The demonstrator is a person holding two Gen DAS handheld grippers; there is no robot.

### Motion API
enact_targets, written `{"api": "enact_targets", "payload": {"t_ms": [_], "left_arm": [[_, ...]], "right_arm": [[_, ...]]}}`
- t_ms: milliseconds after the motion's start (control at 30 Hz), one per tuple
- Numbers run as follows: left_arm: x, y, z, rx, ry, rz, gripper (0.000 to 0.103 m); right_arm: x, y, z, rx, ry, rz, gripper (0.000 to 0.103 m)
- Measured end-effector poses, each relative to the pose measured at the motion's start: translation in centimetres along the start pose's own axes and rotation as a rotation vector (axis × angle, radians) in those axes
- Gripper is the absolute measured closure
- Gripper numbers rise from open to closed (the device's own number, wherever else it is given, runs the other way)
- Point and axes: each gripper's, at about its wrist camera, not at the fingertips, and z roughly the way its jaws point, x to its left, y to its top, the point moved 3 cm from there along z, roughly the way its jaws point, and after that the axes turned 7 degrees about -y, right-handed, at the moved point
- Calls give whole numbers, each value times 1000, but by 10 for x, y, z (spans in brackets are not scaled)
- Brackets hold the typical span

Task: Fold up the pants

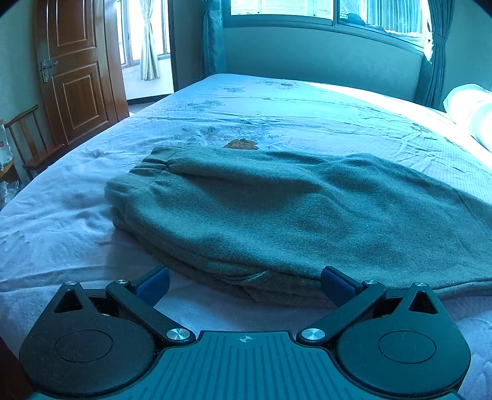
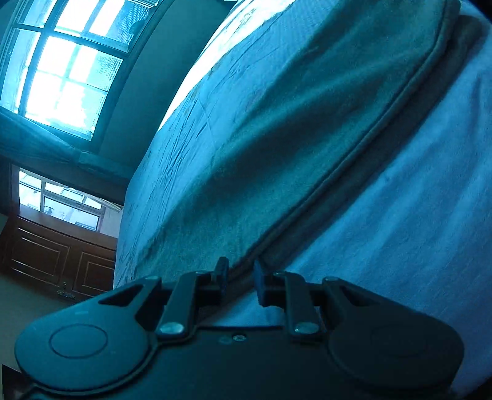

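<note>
Grey-green fleece pants (image 1: 276, 212) lie folded lengthwise on the bed, waistband end at the left, legs running off to the right. My left gripper (image 1: 245, 284) is open and empty, its blue pads on either side of the near folded edge, low over the sheet. In the right wrist view the camera is tilted and the pants (image 2: 276, 147) stretch away along their seamed edge. My right gripper (image 2: 240, 278) is nearly closed, with the pants' edge running between its pads; whether it pinches the fabric does not show.
The bed (image 1: 77, 234) has a pale floral sheet. A white pillow (image 1: 470, 114) lies at the far right. A wooden door (image 1: 73, 67) and a chair (image 1: 27, 138) stand to the left beyond the bed. A window (image 1: 323, 12) is behind.
</note>
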Motion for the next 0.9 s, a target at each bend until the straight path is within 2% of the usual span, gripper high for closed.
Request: {"api": "enact_targets", "payload": {"t_ms": [133, 233, 333, 367, 400, 467, 533, 600, 667, 733, 800, 833, 900], "left_arm": [[7, -5, 0, -4, 5, -29, 0], [8, -10, 2, -3, 5, -37, 0], [5, -14, 4, 6, 4, -34, 0], [5, -15, 5, 10, 2, -33, 0], [4, -15, 5, 13, 1, -31, 0], [4, -15, 4, 11, 3, -26, 0], [3, -14, 2, 6, 3, -21, 0], [3, -13, 1, 1, 3, -18, 0], [2, -11, 2, 0, 3, -21, 0], [-1, -9, 0, -3, 0, -18, 0], [-4, -7, -4, -16, -3, -1, 0], [-5, -6, -5, -22, 0, 5, 0], [-6, -4, -4, -23, -1, 1, 0]], "right_arm": [[1, 3, 9, -6, 9, 26, 92], [3, 3, 17, -8, -23, 7, 97], [9, 2, 19, -8, -17, 1, 94], [12, 2, 17, -19, -24, -9, 102], [15, 2, 14, -30, -28, -23, 103], [24, 0, -3, -70, 11, -50, 103], [30, -2, -16, -96, 11, -82, 103], [18, -1, -15, -75, -37, -65, 103], [1, -1, 1, -40, -120, -64, 103], [-6, 0, -2, -42, -87, -25, 103], [2, -2, -17, -103, -71, -54, 98], [2, 0, -21, -107, -66, -41, 94], [0, 5, -25, -113, -59, -10, 93]]}}
